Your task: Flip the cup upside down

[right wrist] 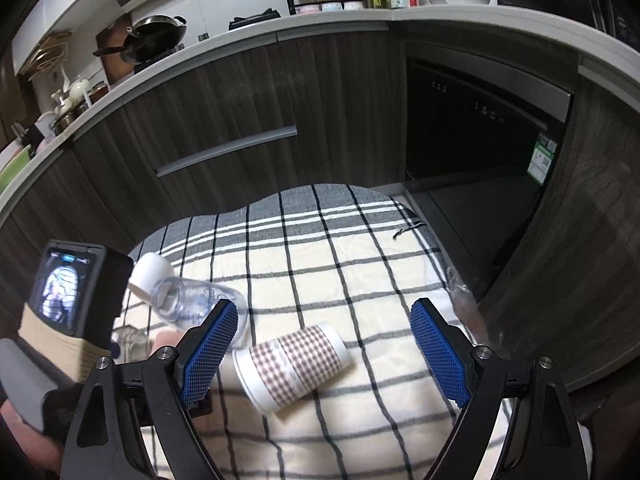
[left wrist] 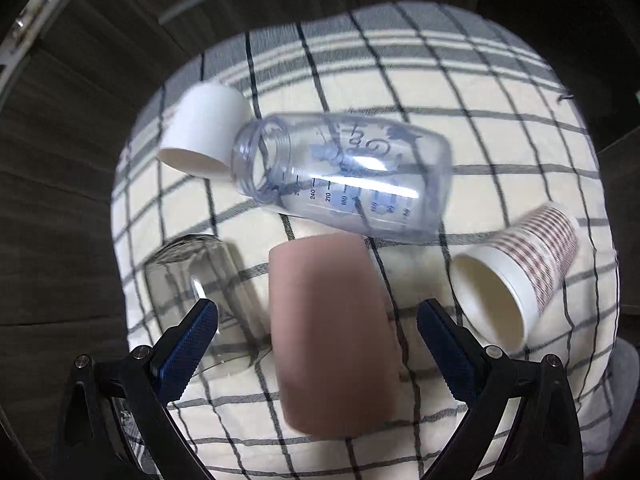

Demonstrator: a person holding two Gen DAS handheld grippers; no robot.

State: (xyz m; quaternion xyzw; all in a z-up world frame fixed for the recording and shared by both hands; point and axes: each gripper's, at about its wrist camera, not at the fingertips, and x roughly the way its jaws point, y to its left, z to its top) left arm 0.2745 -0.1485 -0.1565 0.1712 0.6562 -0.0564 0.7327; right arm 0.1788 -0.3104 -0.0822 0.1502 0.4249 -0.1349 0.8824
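left wrist view looks down on a cream cloth with dark grid lines [left wrist: 400, 92] spread over a surface, with five vessels lying on their sides. the left gripper [left wrist: 318, 340] has its blue-padded fingers [left wrist: 188, 344] spread wide apart, and a matte brown cylindrical cup [left wrist: 332, 336] lies in the gap between them at lower centre of the frame, blurred, touching neither pad as far as can be seen. above it, at frame centre, a clear bluish plastic bottle with printed measuring marks [left wrist: 344, 176] lies with its open neck toward the left, just beside a plain white paper cup [left wrist: 204, 132] at upper left. a clear drinking glass [left wrist: 200, 288] lies at lower left, partly behind the left finger. a paper cup with a red-brown checked pattern [left wrist: 520, 272] lies at right, its mouth facing the lower left.

right wrist view shows the right gripper [right wrist: 324, 354] with its fingers also wide apart, holding nothing; the checked cup [right wrist: 294, 364] lies on the cloth [right wrist: 360, 248] between them at lower centre. dark wood-grain cabinet fronts [right wrist: 240, 112] fill the upper frame, under a pale counter [right wrist: 320, 16].
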